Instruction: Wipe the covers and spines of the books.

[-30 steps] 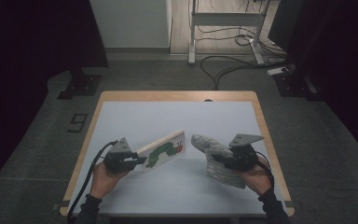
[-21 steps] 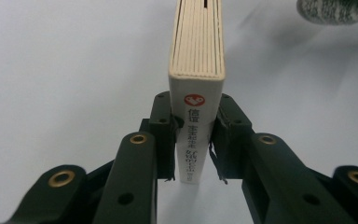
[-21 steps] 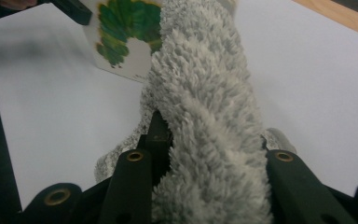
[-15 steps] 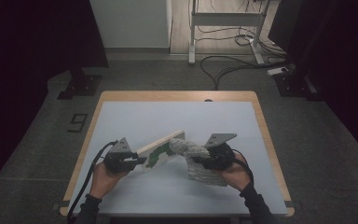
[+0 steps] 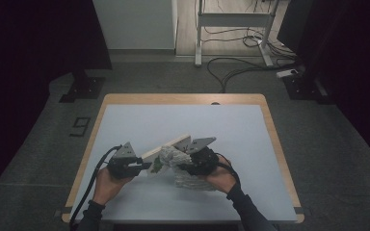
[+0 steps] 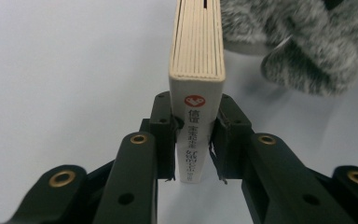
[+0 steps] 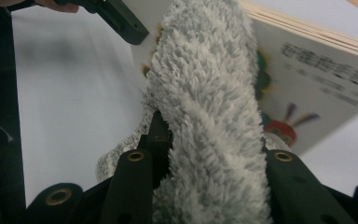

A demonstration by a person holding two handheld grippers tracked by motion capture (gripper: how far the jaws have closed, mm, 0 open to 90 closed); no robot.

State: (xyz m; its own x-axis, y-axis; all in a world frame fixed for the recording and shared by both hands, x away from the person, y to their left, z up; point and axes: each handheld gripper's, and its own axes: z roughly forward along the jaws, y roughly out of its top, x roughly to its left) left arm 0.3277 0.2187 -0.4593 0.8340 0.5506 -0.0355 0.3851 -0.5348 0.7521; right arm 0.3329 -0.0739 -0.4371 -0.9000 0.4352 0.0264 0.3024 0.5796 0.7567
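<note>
Left claw (image 6: 193, 140) clamps the book (image 6: 196, 60) by its spine, tilted up off the surface (image 5: 139, 125). Right claw (image 7: 212, 154) grips the fluffy cloth (image 7: 205, 102), pressed to the cover. Risk: a hard wipe twists the book loose.

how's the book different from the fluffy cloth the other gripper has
The book is stiff and flat-sided, cream with print on its spine; the fluffy cloth is soft, shaggy and grey-white. The book stands on edge, propped at a slant in the left gripper; the cloth droops and bunches from the right gripper. Both are clamped between fingers over the table, cloth against the book's cover.
</note>
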